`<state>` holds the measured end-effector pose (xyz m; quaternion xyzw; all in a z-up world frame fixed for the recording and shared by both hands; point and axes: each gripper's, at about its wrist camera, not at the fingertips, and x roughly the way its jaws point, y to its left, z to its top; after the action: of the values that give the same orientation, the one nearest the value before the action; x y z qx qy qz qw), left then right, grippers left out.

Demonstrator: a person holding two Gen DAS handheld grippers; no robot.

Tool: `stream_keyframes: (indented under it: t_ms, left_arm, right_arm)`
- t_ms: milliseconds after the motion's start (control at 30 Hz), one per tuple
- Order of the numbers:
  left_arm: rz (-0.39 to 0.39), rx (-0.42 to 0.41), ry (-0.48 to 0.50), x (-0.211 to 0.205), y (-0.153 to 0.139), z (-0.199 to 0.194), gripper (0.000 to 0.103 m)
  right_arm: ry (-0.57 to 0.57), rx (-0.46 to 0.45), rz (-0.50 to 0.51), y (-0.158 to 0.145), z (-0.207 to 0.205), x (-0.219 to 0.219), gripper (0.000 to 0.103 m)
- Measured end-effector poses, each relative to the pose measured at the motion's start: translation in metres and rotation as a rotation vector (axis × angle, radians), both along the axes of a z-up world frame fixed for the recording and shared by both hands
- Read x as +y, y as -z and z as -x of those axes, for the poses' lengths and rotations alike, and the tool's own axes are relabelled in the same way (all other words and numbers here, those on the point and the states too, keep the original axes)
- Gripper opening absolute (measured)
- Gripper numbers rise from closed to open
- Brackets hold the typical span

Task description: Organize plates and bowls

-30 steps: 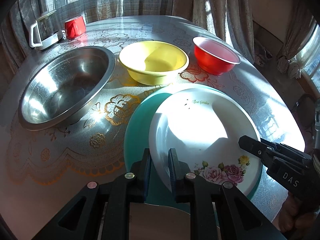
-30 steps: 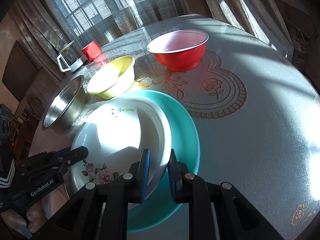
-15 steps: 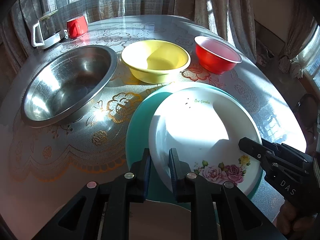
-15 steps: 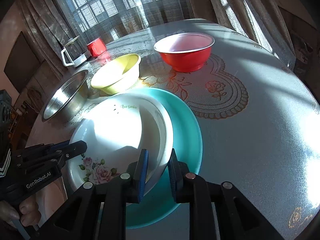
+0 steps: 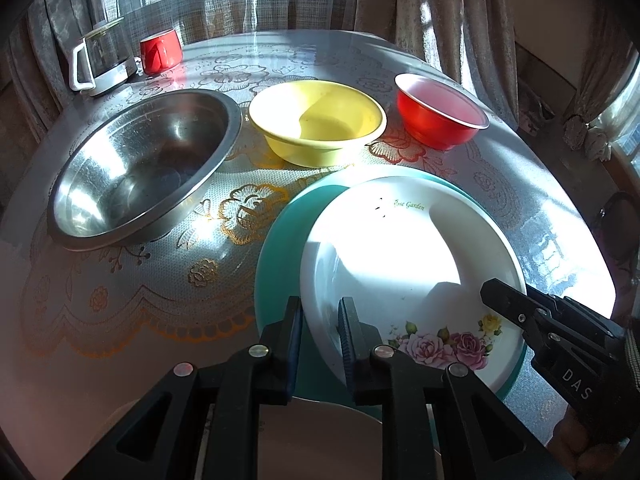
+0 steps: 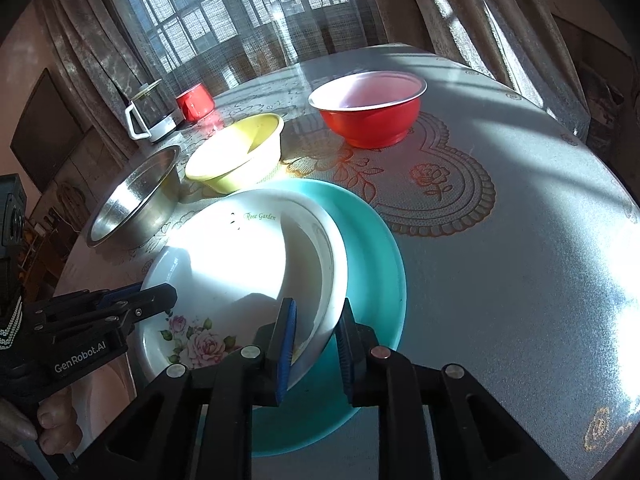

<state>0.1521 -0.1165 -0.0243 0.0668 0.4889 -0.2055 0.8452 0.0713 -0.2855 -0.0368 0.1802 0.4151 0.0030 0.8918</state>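
Floral white plate [image 5: 400,264] atop teal plate [image 5: 280,256]

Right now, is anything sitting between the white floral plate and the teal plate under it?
Nothing visible. The white floral plate lies over the teal plate, offset toward one side, with both claws gripping its near rim: left claw, right claw. The bowls stand clear behind.

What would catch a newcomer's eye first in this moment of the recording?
The white floral plate, brightly sunlit, sits on a teal plate at the table's near edge. The left hand-held gripper and the right hand-held gripper each pinch its rim from opposite sides. Behind stand a steel bowl, a yellow bowl and a red bowl in a row.
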Motion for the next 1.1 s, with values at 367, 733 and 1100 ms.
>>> stream_keyframes:
  t_ms: [367,733,1100]
  left_arm:
    - [-0.006,-0.01,-0.01,0.003,-0.004,0.004,0.018]
    - [0.045,-0.034,-0.039,0.015,-0.016,0.011,0.019]
    - [0.135,-0.063,-0.105,0.058,-0.035,0.029,0.02]
  right_arm:
    - [-0.019,0.009,0.034,-0.001,-0.002,0.006,0.021]
    - [0.007,0.012,-0.035,0.001,0.002,-0.003,0.021]
    - [0.029,0.013,-0.062,0.0,0.007,-0.007,0.025]
